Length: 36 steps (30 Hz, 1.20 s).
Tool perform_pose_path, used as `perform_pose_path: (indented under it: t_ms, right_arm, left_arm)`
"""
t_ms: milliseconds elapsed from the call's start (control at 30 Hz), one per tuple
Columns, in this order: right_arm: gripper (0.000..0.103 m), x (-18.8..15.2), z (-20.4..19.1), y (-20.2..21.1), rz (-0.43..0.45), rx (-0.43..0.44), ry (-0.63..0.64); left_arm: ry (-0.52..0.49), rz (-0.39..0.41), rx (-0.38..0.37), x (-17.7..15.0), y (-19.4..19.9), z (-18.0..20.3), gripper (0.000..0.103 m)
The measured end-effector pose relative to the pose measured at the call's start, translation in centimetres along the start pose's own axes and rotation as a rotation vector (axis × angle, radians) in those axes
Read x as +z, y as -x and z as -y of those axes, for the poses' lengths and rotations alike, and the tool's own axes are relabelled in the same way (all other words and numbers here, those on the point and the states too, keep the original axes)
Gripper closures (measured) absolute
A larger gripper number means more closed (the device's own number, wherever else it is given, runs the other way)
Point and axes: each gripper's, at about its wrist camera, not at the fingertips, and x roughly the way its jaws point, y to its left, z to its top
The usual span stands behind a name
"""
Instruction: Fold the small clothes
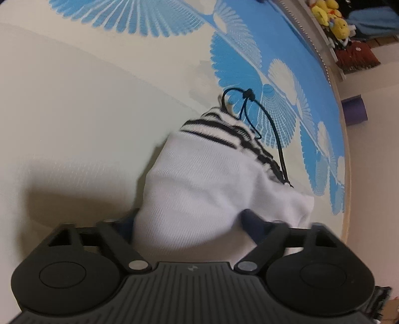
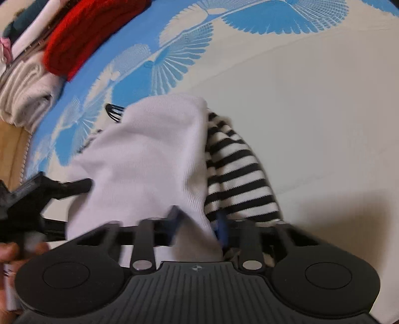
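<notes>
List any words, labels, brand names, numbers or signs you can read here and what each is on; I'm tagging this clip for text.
No readable text in either view.
Small round quartered mark, no letters: on the left gripper body and the right gripper body.
White garment, striped garment, blue-patterned cover: no print or label visible.
Yellow plush toys and folded clothes: too small or blurred to show any tags.

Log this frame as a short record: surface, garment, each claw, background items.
surface: cream and blue patterned mat
garment: white cloth with black-and-white striped part and black drawstring, bunched on the mat
left claw: fingers either side of the white cloth; grip unclear
right claw: blue fingers astride the cloth's edge; contact blurred
background: red knit, folded cream clothes, yellow plush toys
</notes>
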Motion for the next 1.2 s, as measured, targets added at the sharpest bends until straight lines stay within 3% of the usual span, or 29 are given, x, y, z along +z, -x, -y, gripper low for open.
perform_pose_path:
  t_ms: [67,167,233,333,467,567,700,767,833,1000,1100,1200]
  right_arm:
    - [0.084,-0.1,-1.2,0.1,0.018,-0.040,0.066]
    - [0.086,-0.2,-1.9,0.7,0.055,-0.056,0.038]
    - [0.087,0.1,-2.4,1.3,0.095,-0.049,0.029]
    - [0.088,1.0,-4.1,1.9,0.200,-0.017,0.077]
    - [0.088,2.9,-6.9,1.6,0.326,-0.009,0.169]
    - [0.088,4.2,-7.1,-0.1,0.306,-0.034,0.148]
    - [0.088,5.2,-7.7,-2.0,0.293,-0.104,0.187]
    - [0.088,5.3,-7.4,-2.8,0.266,-0.122,0.167]
    - [0.084,5.3,-7.4,-3.4,0.258,-0.144,0.174]
    - [0.071,3.7,-8.4,-1.9,0.302,-0.258,0.291]
    - [0.056,2.7,-7.9,0.4,0.297,-0.173,0.288]
    - [0.051,1.5,-7.6,1.0,0.227,-0.076,0.337]
  left_arm:
    - [-0.077,0.032,0.024,-0.2,0.8,1.2,0.054]
    - [-0.271,0.125,0.041,-0.9,3.0,4.1,0.061]
    - [-0.334,0.207,0.050,-0.8,4.5,5.1,0.062]
    - [-0.330,0.325,0.027,0.5,6.6,5.3,0.062]
    - [-0.275,0.455,0.045,2.6,8.6,4.5,0.044]
    - [-0.301,0.416,0.058,3.1,8.9,3.8,0.042]
    - [-0.421,0.257,0.047,1.7,7.6,3.7,0.043]
    - [-0.486,0.151,0.161,0.9,5.2,3.3,0.043]
    - [-0.535,0.121,0.285,0.5,3.6,3.0,0.034]
    - [-0.488,0.182,0.165,0.4,6.9,2.9,0.038]
    - [-0.534,0.132,0.162,-0.3,7.2,2.5,0.038]
    - [-0.570,0.011,0.260,-0.9,4.9,1.3,0.033]
